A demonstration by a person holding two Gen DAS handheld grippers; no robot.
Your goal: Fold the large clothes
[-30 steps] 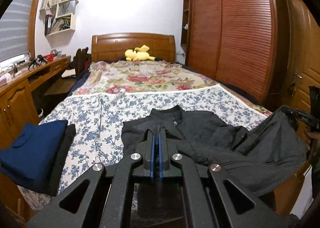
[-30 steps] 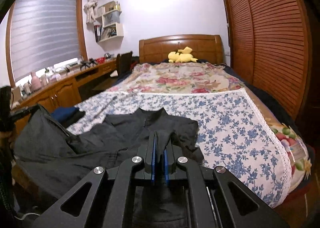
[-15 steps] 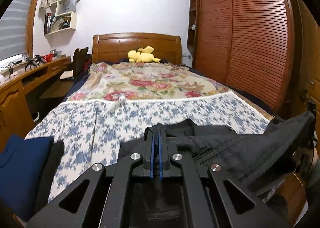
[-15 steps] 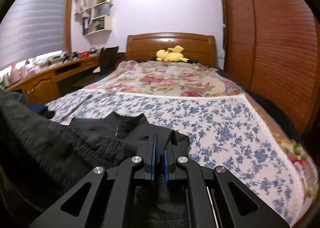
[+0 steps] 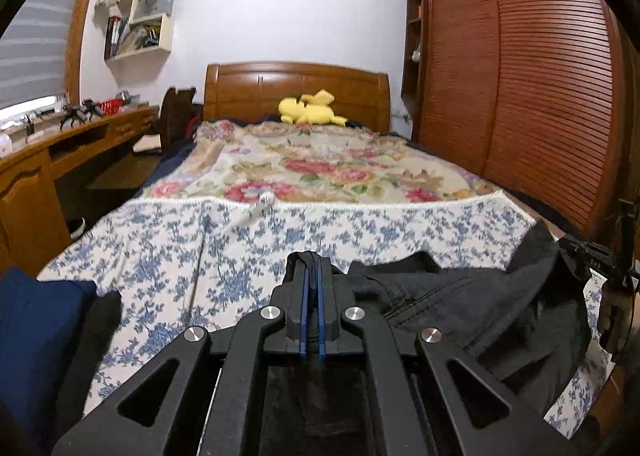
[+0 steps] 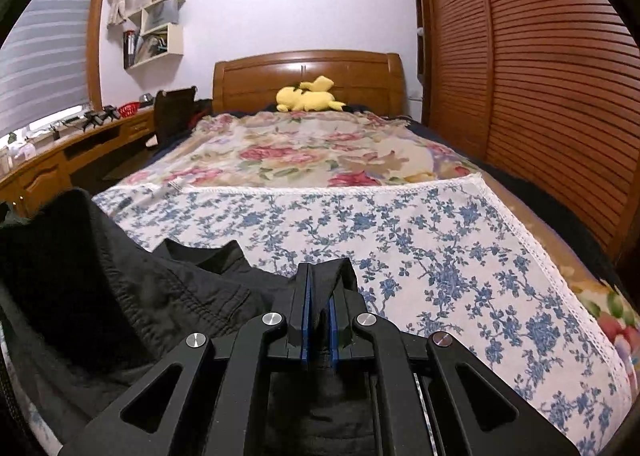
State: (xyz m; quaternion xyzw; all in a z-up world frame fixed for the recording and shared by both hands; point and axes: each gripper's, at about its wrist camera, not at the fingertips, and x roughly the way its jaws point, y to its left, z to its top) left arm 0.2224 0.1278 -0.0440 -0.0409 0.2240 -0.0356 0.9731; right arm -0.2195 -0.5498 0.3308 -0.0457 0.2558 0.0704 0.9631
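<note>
A black jacket (image 5: 460, 304) lies at the foot of the bed on the blue-flowered sheet (image 5: 240, 240). My left gripper (image 5: 311, 268) is shut on a pinch of its black cloth, which shows between the blue pads. In the right wrist view the same jacket (image 6: 132, 288) bunches up at the left, and my right gripper (image 6: 320, 276) is shut on a fold of it that runs down between the pads. The other gripper (image 5: 600, 260) shows at the right edge of the left wrist view, holding the far end of the cloth.
A folded dark blue garment (image 5: 36, 336) lies on the bed's near left corner. A yellow plush toy (image 5: 308, 109) sits by the wooden headboard. A desk (image 5: 60, 151) runs along the left, and a slatted wardrobe (image 6: 540, 75) stands close on the right.
Both grippers have moved forward over the bed and lower, carrying the jacket's edge toward the collar. The spread jacket now lies doubled and bunched, with more bare flowered sheet ahead.
</note>
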